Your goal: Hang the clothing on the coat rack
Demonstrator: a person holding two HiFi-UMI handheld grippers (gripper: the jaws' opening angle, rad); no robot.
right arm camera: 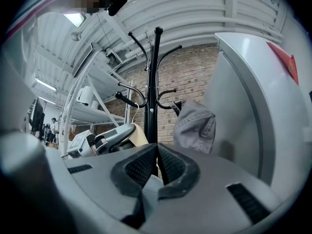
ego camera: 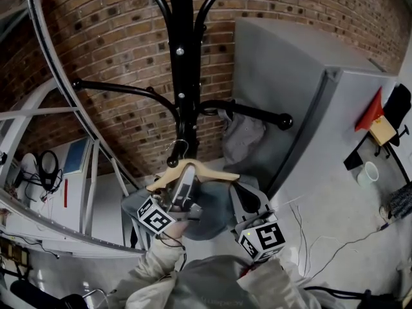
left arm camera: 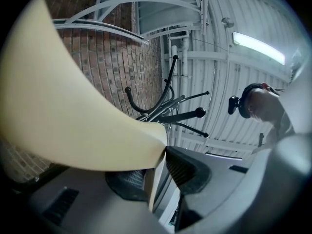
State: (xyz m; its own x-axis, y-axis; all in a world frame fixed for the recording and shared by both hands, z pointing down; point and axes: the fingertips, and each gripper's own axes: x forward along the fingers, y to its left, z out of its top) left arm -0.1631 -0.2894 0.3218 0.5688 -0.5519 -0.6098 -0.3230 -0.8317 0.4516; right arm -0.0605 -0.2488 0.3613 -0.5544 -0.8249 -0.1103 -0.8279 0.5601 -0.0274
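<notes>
Clamping the hanger [left arm camera: 63, 106] is the left gripper [left arm camera: 158, 167]; fingers [right arm camera: 176, 167] of right gripper [right arm camera: 157, 149] pinch garment [ego camera: 215, 211].

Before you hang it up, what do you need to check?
1. Left gripper shut on the hanger: ok.
2. Right gripper shut on the blue cloth: ok.
3. Hook of the hanger over a peg: cannot tell; it sits close by the pole.
4. A bare peg to use: ok, the long left peg holds nothing.
5. Right peg free: not ok, a grey garment hangs there.
6. Blue cloth sitting evenly on the hanger: cannot tell.
</notes>
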